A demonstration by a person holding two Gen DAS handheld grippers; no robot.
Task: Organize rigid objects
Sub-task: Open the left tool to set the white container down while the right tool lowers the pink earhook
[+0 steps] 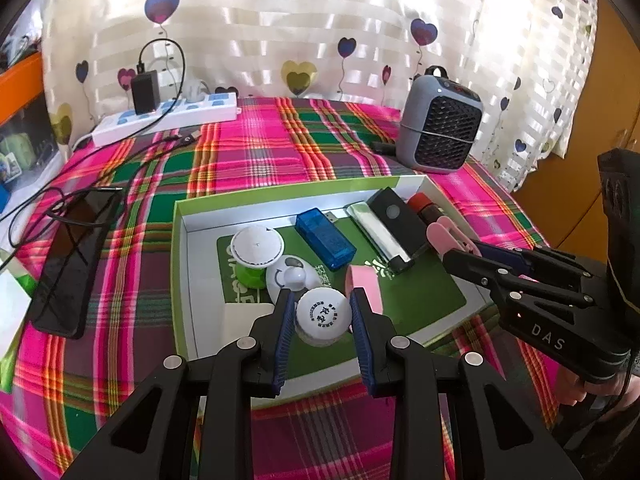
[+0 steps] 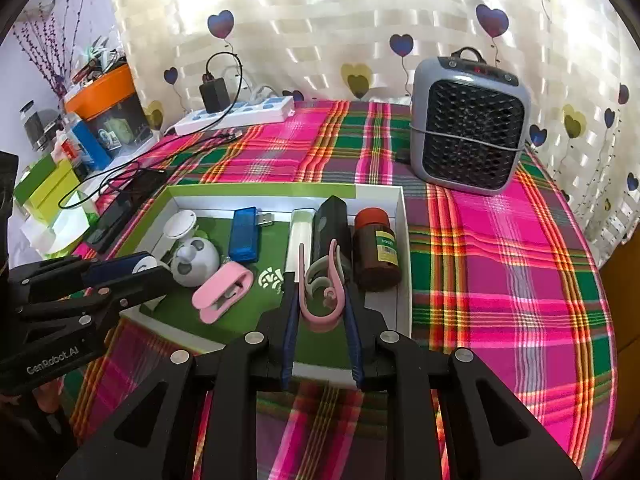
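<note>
Two grippers loaded over the box (image 2: 382,192): left gripper (image 1: 323,312) clamped a white ball (image 1: 323,313), right gripper (image 2: 320,304) pinched shut on a pink clip (image 2: 322,292). Ball could roll when released; clip might snag the brown bottle (image 2: 376,248).

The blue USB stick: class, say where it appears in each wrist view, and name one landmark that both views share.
Left wrist view: the blue USB stick lies in the box, just above picture centre, plug toward the far wall, with the silver bar on its right.
Right wrist view: the blue USB stick lies left of picture centre, in the back half of the box.
Shared landmark: the grey fan heater standing on the plaid cloth behind the box.
</note>
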